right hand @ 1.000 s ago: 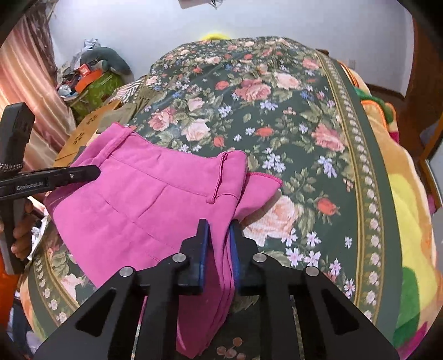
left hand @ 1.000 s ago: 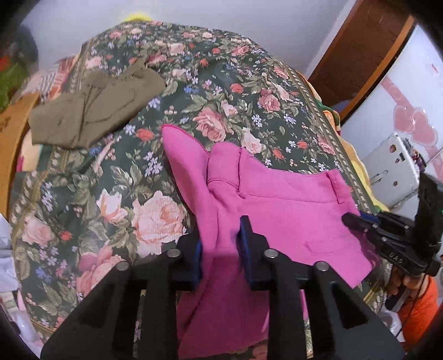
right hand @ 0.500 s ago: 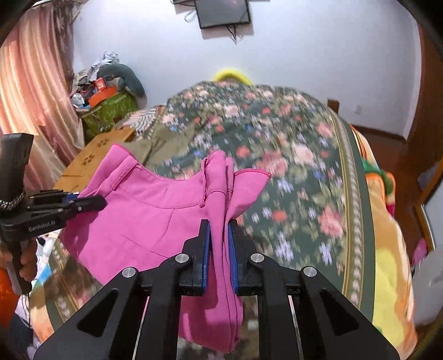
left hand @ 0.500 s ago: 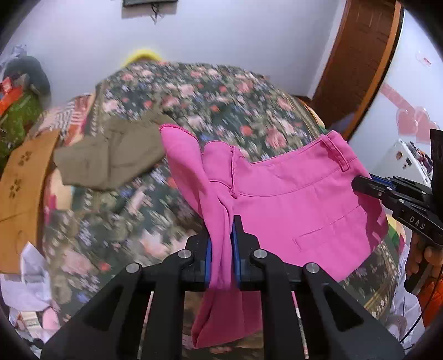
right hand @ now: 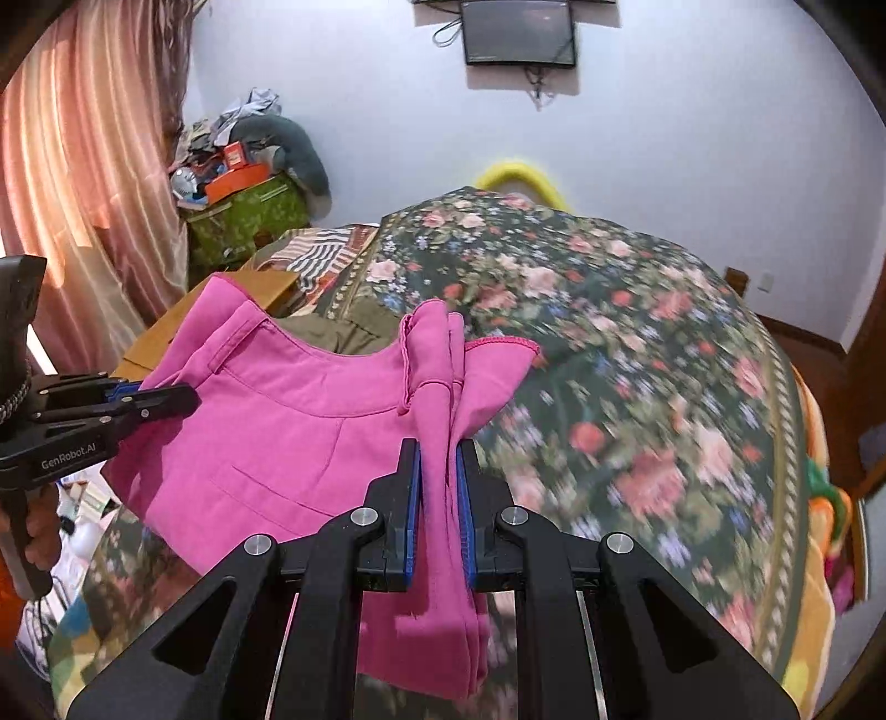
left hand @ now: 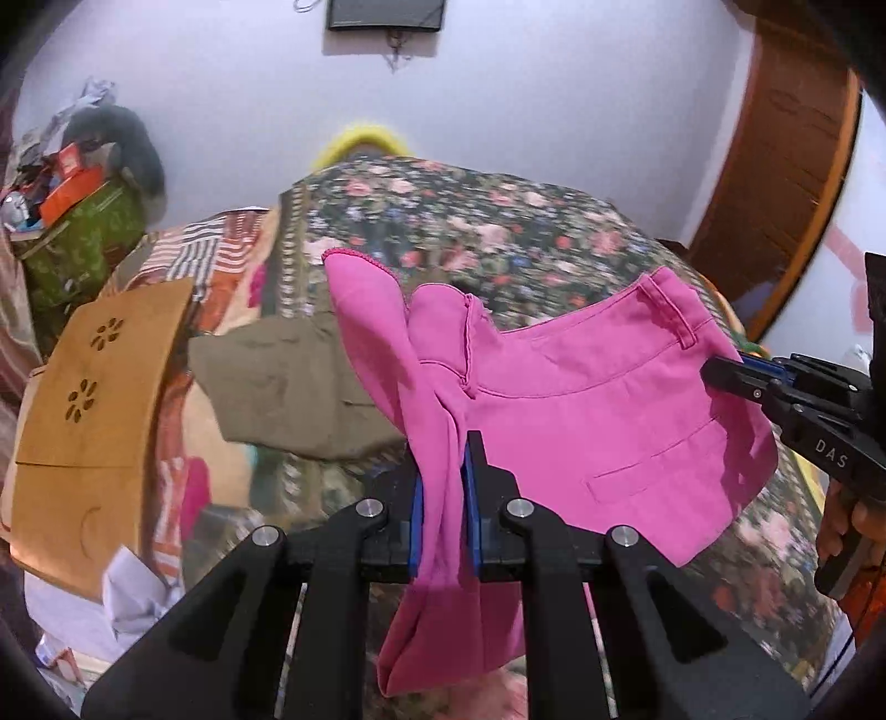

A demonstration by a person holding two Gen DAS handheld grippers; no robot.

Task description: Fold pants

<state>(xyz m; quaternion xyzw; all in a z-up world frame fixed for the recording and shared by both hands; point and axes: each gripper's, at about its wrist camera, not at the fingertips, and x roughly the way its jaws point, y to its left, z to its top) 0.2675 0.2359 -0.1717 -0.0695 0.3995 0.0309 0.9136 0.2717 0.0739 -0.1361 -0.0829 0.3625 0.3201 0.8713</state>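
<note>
The pink pants (left hand: pixel 598 421) hang in the air above the floral bedspread (left hand: pixel 498 232), held at both ends of the waistband. My left gripper (left hand: pixel 443 471) is shut on a bunched fold of the pink cloth. My right gripper (right hand: pixel 440 471) is shut on the other bunched end; the pants also show in the right wrist view (right hand: pixel 288 437). Each gripper shows in the other's view, the right one (left hand: pixel 725 374) and the left one (right hand: pixel 166 399), pinching the waistband edge. Loose cloth hangs below both jaws.
Olive-green pants (left hand: pixel 288 382) lie on the bed's left side. A cardboard box (left hand: pixel 94 421) and a cluttered green box (right hand: pixel 243 221) stand to the left. A wooden door (left hand: pixel 775 183) is at the right and a screen (right hand: pixel 518 30) is on the wall.
My left gripper shut on the pink cloth. Both grippers then lifted the pants off the bedspread, so they now hang stretched in the air.
</note>
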